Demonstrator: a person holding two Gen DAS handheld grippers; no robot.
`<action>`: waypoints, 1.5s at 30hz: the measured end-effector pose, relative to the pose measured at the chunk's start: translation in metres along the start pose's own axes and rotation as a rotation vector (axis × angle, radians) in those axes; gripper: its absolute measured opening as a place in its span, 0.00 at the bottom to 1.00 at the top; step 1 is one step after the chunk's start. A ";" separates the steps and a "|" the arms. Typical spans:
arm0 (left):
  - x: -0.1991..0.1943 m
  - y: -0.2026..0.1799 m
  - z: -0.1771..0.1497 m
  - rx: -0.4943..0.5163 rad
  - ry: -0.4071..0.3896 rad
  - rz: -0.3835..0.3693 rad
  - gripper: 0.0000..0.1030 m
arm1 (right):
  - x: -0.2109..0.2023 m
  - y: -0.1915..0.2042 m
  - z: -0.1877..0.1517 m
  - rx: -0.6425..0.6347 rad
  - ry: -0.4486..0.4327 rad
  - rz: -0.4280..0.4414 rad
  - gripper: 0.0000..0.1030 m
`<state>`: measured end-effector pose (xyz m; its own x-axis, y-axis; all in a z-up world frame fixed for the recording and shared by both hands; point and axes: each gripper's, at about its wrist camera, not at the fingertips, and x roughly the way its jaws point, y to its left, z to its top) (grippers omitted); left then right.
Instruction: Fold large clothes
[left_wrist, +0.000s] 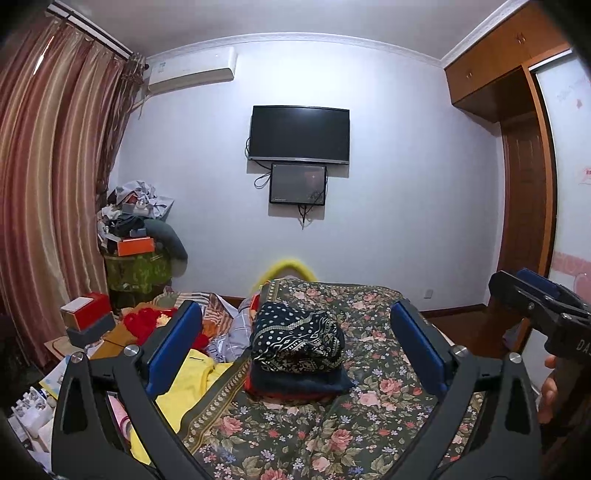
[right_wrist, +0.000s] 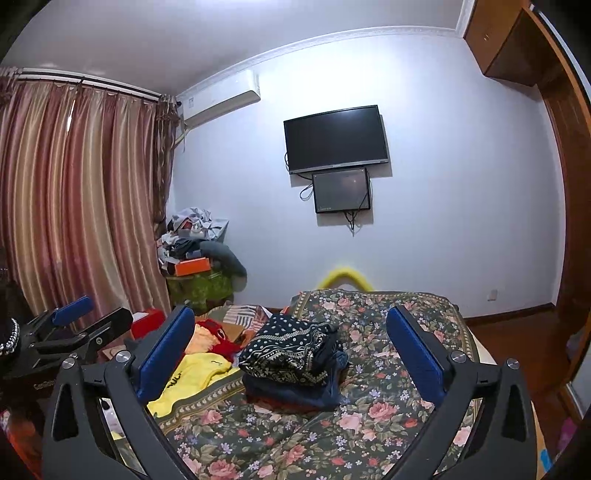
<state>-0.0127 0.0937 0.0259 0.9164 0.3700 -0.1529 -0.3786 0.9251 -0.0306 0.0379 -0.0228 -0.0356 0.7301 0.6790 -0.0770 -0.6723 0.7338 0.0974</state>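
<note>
Both grippers, left (left_wrist: 295, 343) and right (right_wrist: 290, 343), stand wide apart, empty (neither clearly nearer); the folded patterned garment (left_wrist: 297, 341) lies ahead between the fingers, on the floral bedspread (left_wrist: 369, 398).

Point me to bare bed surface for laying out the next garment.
Free: floral bedspread in front of and right of the folded stack, to the bed's right edge. Crowded: left side, with yellow garment, red item and boxes.

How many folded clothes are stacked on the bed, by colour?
Dark patterned: 1
Navy: 1
Red: 1
Total: 3
</note>
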 end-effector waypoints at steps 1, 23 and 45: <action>0.000 -0.001 -0.001 0.001 0.001 -0.001 1.00 | 0.000 0.000 0.000 0.001 0.001 -0.001 1.00; 0.010 0.004 -0.008 -0.034 0.035 0.001 1.00 | -0.004 0.001 -0.004 -0.004 0.033 -0.004 1.00; 0.018 0.009 -0.007 -0.029 0.040 -0.012 1.00 | -0.004 -0.002 0.000 0.014 0.042 -0.003 1.00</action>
<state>-0.0008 0.1081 0.0157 0.9153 0.3541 -0.1919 -0.3714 0.9264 -0.0618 0.0364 -0.0267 -0.0359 0.7262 0.6771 -0.1194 -0.6680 0.7359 0.1106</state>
